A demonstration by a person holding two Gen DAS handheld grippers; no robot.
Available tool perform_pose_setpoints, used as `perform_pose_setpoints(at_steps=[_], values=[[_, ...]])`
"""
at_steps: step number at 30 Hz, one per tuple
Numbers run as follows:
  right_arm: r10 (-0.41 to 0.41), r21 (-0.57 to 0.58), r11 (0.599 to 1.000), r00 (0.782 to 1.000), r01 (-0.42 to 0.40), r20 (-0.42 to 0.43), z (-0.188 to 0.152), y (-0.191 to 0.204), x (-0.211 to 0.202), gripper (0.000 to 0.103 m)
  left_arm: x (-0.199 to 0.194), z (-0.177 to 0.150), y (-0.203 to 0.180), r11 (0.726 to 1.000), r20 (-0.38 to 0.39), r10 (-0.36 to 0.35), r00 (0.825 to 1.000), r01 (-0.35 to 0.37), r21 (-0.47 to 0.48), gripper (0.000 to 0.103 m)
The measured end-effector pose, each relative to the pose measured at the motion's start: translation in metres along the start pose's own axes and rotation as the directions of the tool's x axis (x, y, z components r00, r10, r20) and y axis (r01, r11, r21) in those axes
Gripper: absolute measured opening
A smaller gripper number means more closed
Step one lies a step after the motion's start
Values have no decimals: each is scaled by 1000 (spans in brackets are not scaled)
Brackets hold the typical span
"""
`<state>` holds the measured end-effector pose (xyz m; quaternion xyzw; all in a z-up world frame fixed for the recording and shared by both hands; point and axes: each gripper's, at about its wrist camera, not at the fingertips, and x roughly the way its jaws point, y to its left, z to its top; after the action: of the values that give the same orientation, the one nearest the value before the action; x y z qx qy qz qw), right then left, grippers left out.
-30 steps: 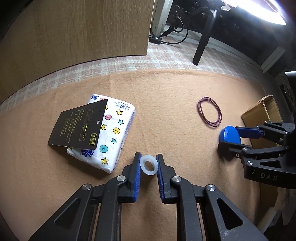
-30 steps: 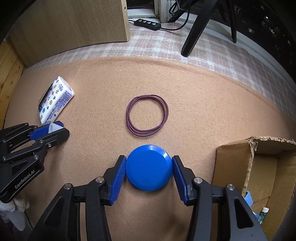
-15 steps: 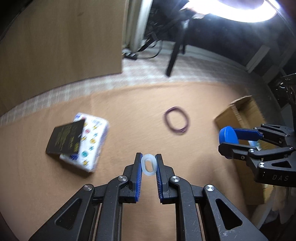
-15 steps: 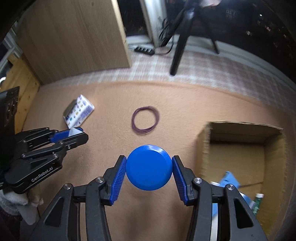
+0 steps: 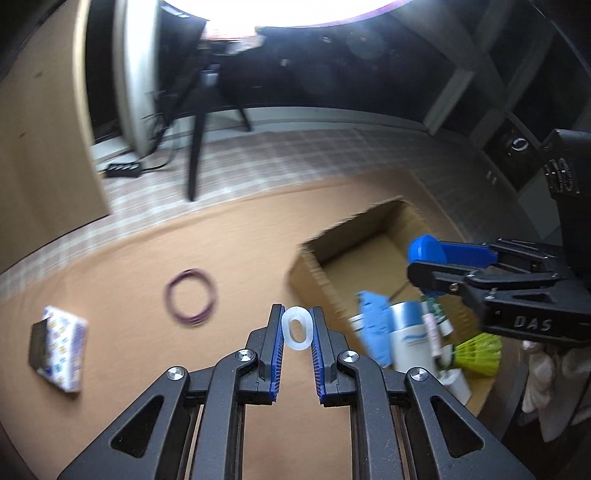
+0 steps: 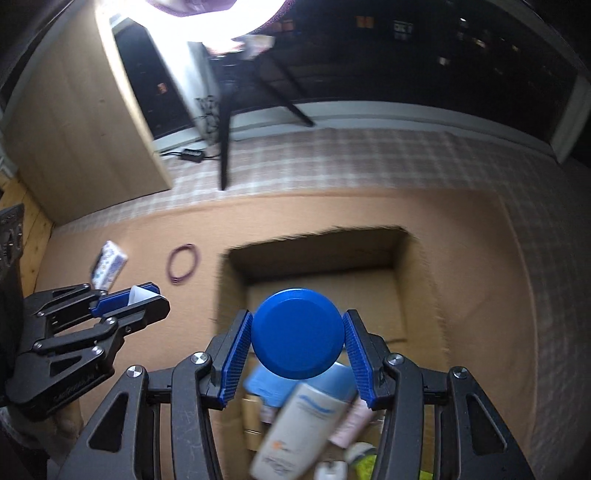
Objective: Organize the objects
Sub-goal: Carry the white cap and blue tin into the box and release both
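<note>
A translucent white ring (image 5: 296,329) sits between blue-padded black fingers (image 5: 276,354); a solid blue disc (image 6: 297,334) is framed by matching pads. Below it, a brown cardboard box (image 6: 421,295). Left, a purple band (image 6: 183,263) on tan carpet (image 6: 480,258), beside a star-patterned white pack (image 5: 66,350).

Far off on my left I saw a tall wooden panel (image 5: 40,147) standing on the checked floor covering (image 5: 295,155). Just right of its foot a black power strip (image 5: 123,170) lay with its cable trailing away. A black tripod leg (image 5: 195,155) slanted down onto the checks beside it. Nearer to me, a tan mat (image 5: 240,240) spread over the floor. A glaring lamp (image 5: 295,11) washed out the far top, and the room behind stayed dark and blurred.
</note>
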<state>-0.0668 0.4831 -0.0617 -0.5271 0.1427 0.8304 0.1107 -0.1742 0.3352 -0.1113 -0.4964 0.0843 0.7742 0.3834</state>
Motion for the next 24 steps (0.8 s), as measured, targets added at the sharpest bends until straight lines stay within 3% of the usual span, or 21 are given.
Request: perform_pose_setpoints(at_steps=[7, 18, 19, 22, 24], values=[[-8, 63, 998, 1000, 10, -30, -11, -39, 8, 46, 28, 10, -44, 999, -28, -18, 999, 20, 45, 15], [-5, 75, 997, 999, 7, -34, -18, -51, 10, 47, 40, 13, -60, 997, -44, -34, 998, 37, 67, 20], [2, 77, 997, 1000, 1, -29, -17, -51, 10, 47, 39, 12, -60, 997, -44, -33, 998, 36, 68, 22], [1, 83, 997, 1000, 0, -21, -16, -50, 7, 51, 35, 12, -57, 997, -43, -31, 999, 34, 62, 46], [2, 81, 997, 1000, -1, -19, -16, -48, 6, 53, 31, 12, -54, 998, -33, -31, 999, 33, 59, 49]])
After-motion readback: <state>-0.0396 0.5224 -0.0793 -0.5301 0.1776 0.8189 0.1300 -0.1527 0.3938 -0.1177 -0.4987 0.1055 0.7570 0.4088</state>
